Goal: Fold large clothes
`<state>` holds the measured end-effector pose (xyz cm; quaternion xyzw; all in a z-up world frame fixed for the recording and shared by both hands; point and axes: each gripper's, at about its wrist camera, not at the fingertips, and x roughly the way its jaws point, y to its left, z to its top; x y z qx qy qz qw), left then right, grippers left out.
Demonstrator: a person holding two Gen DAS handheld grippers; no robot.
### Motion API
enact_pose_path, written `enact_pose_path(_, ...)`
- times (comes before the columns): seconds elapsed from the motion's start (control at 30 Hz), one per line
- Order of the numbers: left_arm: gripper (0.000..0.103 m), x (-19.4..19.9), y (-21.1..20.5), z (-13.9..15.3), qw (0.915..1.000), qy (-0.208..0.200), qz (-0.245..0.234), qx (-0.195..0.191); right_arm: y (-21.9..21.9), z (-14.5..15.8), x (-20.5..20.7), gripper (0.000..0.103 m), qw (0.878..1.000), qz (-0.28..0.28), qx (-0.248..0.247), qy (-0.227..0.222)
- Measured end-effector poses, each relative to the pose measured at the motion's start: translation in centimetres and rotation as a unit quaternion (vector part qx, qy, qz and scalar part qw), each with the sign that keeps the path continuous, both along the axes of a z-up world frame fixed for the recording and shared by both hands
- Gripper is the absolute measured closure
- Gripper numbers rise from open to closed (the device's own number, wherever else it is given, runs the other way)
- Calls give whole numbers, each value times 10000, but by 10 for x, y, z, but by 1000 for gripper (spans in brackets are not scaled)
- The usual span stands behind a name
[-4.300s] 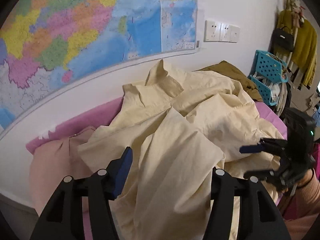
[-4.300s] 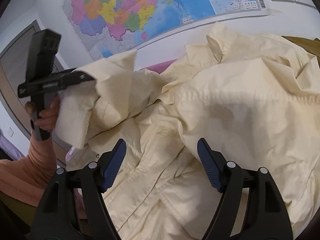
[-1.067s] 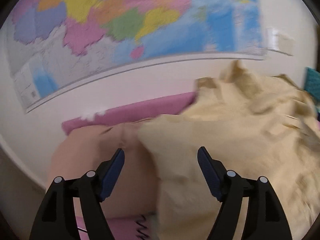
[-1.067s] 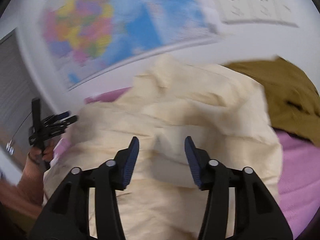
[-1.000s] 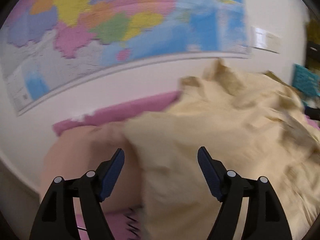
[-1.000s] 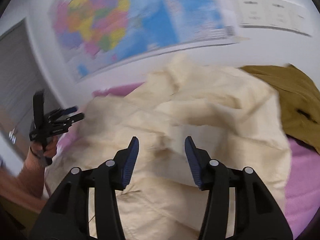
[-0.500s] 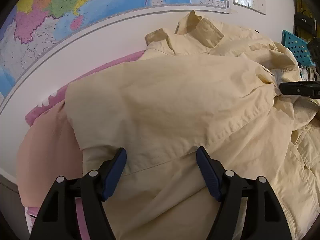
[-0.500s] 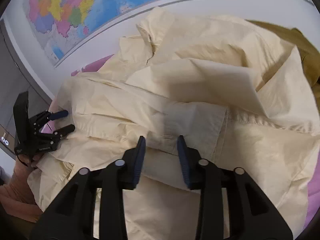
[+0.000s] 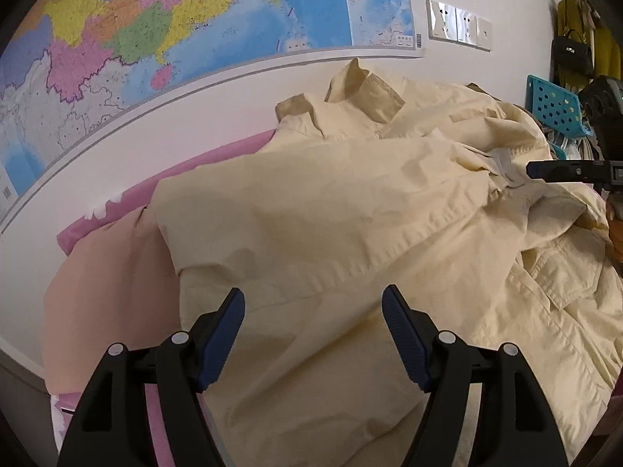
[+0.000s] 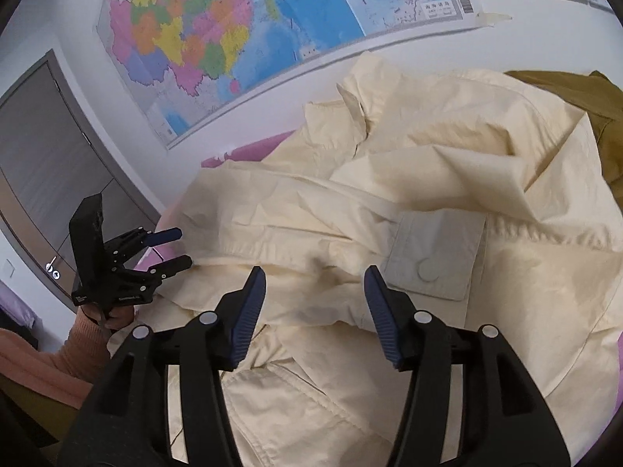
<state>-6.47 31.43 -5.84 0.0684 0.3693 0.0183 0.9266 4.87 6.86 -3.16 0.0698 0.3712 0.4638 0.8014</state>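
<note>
Cream shirt laid out on the bed, a fold just set down

The cream shirt (image 9: 350, 202) lay spread over the pink bed (image 9: 187, 167), collar (image 9: 350, 89) at the far side by the wall map (image 9: 194, 19), a sleeve across the body. The left gripper (image 9: 313, 311) hovered at the near left with jaws wide, holding nothing. The right gripper (image 10: 314, 295) stood over the cuff (image 10: 432, 253), jaws opening, cloth beneath but unpinched. Judged next: take the near hem with both grippers and fold it toward the collar.
</note>
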Motion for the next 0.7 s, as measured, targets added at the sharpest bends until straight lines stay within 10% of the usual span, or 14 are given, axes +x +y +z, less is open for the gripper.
enact_pose_path(0.27,31,18,4,-26,9983,503,298,2,8,-14,5,49,9980,-203,-602,-23)
enact_pose_path(0.7,29,0,-3,-11,9973,246,653,239,-4,-10,-6,41,9985,-290,-472,32)
